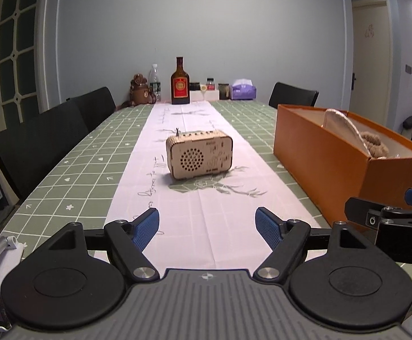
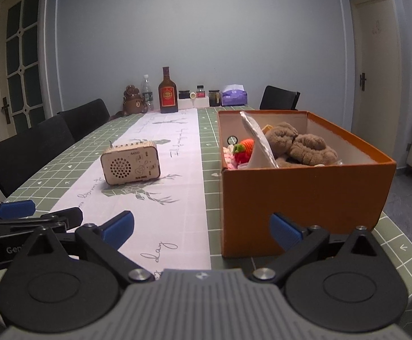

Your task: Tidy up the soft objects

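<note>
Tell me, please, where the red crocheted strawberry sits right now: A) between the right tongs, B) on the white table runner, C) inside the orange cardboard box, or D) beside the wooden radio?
C: the red crocheted strawberry lies inside the orange cardboard box, next to the brown plush toy.

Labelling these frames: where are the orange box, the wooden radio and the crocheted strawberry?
orange box (image 2: 305, 198), right wrist view, front wall.
wooden radio (image 1: 199, 154), left wrist view, front face.
crocheted strawberry (image 2: 244, 150), right wrist view, red body.

Grey-blue wall (image 1: 206, 28), glazed door (image 1: 16, 48) left, black chairs (image 1: 44, 144) along green-checked table (image 1: 72, 175)
</note>
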Motion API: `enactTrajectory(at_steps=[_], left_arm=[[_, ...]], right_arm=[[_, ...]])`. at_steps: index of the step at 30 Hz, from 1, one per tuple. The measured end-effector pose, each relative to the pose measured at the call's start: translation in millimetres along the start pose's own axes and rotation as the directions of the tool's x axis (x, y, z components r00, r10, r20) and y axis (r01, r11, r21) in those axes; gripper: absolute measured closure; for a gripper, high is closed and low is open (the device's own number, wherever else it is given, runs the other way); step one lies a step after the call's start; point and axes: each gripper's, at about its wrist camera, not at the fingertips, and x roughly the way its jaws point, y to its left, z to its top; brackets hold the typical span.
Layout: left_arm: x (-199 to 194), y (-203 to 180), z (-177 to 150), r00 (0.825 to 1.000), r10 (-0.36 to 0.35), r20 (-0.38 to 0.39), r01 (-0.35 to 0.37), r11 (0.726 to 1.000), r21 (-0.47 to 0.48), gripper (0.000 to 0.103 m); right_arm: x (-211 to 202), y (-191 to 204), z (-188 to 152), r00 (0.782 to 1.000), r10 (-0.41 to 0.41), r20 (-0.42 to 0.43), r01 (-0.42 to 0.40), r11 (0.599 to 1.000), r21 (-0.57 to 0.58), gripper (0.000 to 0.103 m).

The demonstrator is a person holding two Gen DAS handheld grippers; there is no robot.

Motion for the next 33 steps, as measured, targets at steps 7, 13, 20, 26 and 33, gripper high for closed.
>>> enactTrajectory(at_steps=[7, 13, 20, 26, 33], left_arm=[[5.0, -1.5, 1.3, 1.000, 0.000, -0.014, 0.000, 1.000, 0.002, 0.012], [5.8, -2.3, 1.2, 1.000, 0.003, -0.026, -0.003, 1.000, 0.003, 0.012], [6.2, -2.0, 2.5, 1.000, 0.008, -0.028, -0.008, 1.000, 0.001, 0.012], [4.8, -1.4, 2.0, 1.000, 0.011, -0.025, -0.011, 1.000, -0.003, 0.012], [4.8, -1.3, 1.2, 0.999, 0.013, -0.030, -0.013, 1.000, -0.003, 0.012]], right_arm=[[2.2, -4.6, 3.2, 1.000, -0.009, 0.008, 0.009, 1.000, 0.012, 0.003], [3.8, -3.1, 1.1, 1.000, 0.005, -0.005, -0.005, 1.000, 0.011, 0.003], [4.2, -4.2, 0.2, 1.000, 0.004, -0.007, -0.004, 1.000, 0.014, 0.003], [4.3, -1.8, 0.6, 1.000, 0.009, -0.007, -0.009, 1.000, 0.006, 0.003], [5.0, -0.5, -0.9, 1.000, 0.013, -0.012, -0.013, 1.000, 0.003, 0.003]])
